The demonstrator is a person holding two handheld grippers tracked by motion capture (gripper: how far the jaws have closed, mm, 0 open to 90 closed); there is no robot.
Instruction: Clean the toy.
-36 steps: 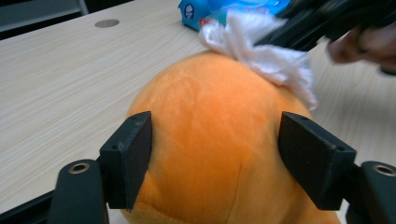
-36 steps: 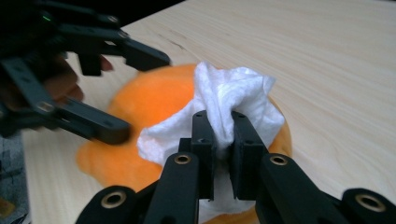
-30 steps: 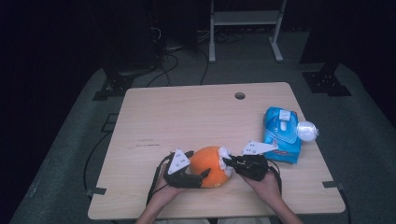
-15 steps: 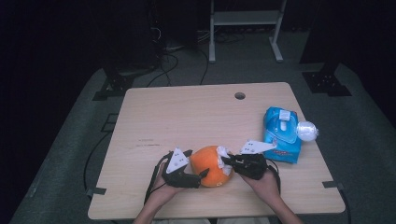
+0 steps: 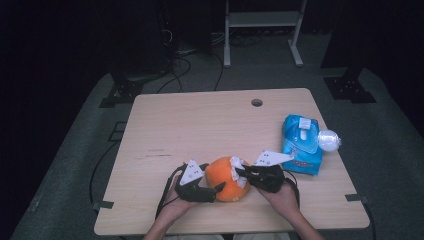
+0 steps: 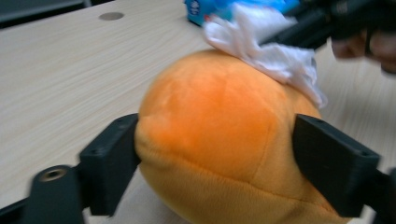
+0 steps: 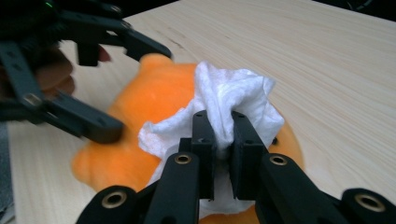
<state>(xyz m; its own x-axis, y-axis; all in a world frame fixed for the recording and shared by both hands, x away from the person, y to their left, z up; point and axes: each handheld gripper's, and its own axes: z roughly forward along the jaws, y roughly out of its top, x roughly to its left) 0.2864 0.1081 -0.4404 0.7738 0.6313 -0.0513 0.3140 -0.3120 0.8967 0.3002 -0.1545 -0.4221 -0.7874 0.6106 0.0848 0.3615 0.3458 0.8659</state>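
An orange plush toy (image 5: 226, 177) lies near the table's front edge. My left gripper (image 5: 216, 188) holds it from the left. In the left gripper view its two black jaws press into the plush toy (image 6: 219, 130) on both sides. My right gripper (image 5: 243, 173) comes in from the right and is shut on a crumpled white wipe (image 7: 233, 95). The wipe (image 6: 266, 44) rests against the top of the plush toy (image 7: 154, 100). In the right gripper view the right gripper (image 7: 223, 123) pinches a fold of the wipe tightly, and the left gripper (image 7: 116, 88) shows farther off.
A blue pack of wipes (image 5: 301, 142) lies at the table's right side, with a pale round object (image 5: 329, 140) touching its right edge. A cable hole (image 5: 257, 102) sits near the far edge of the wooden table (image 5: 190, 125). Dark stands and cables surround the table.
Hardly anything differs; the right gripper and its wipe have shifted very slightly on the plush toy while the left gripper keeps its hold.
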